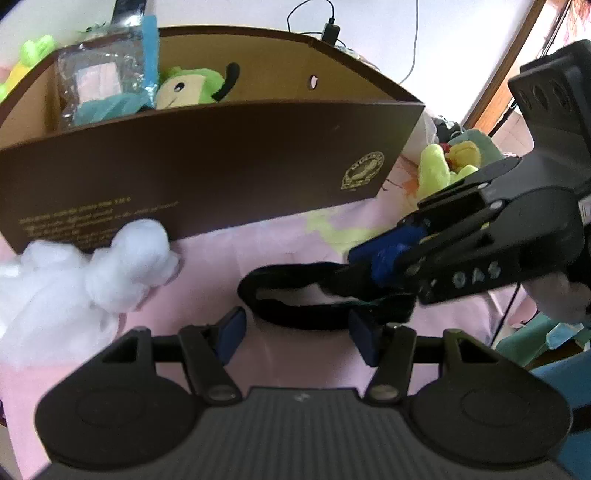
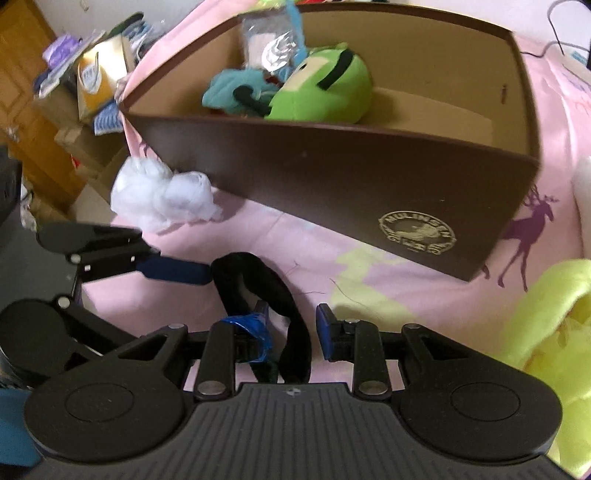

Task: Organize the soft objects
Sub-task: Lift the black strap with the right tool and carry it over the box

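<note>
A black fabric band (image 1: 295, 295) lies looped on the pink sheet in front of the brown box (image 1: 221, 166). My left gripper (image 1: 297, 334) is open, its pads on either side of the band's near edge. My right gripper (image 2: 291, 332) is open around the band's (image 2: 266, 291) other end and enters the left wrist view from the right (image 1: 369, 264). White stuffing (image 1: 110, 262) lies left of the band, against the box (image 2: 332, 177). A green plush (image 2: 325, 92), a blue plush (image 2: 229, 92) and a plastic packet (image 1: 99, 77) are inside the box.
A yellow-green plush (image 1: 439, 166) lies right of the box, and yellow plush fabric (image 2: 554, 325) is at the right wrist view's right edge. Cluttered shelves (image 2: 88, 81) and a wooden door stand beyond the bed's left edge. A charger cable (image 1: 328, 29) lies behind the box.
</note>
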Available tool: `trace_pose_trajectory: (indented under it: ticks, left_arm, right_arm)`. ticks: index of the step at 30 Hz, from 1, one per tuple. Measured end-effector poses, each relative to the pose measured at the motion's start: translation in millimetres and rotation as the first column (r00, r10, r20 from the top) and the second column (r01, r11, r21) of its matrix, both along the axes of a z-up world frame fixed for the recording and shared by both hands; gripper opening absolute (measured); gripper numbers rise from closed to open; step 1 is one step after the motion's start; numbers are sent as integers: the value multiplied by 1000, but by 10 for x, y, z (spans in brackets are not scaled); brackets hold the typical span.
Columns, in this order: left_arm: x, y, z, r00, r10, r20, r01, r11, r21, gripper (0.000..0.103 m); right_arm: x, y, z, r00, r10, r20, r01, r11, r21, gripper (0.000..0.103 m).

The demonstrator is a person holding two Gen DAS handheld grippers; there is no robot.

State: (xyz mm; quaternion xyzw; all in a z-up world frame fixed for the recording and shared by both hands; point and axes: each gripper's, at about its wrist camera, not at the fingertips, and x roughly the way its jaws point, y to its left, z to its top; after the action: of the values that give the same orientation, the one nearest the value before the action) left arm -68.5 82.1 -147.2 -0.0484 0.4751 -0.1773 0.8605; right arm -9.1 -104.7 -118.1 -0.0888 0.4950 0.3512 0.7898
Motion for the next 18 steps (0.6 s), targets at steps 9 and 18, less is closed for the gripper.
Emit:
trace_pose_trajectory:
  ticks: [9,18]
  left_arm:
    - [127,-54,-36,999,-2,35,2,1000,-22,37]
    - [121,-38,84,998,-5,59,8,998,-59,16]
  right_arm:
    - [149,-6,-101,998,-48,-30,50,994,93,9]
    - [187,-129,-48,986,-133,-103,151,968,199,3]
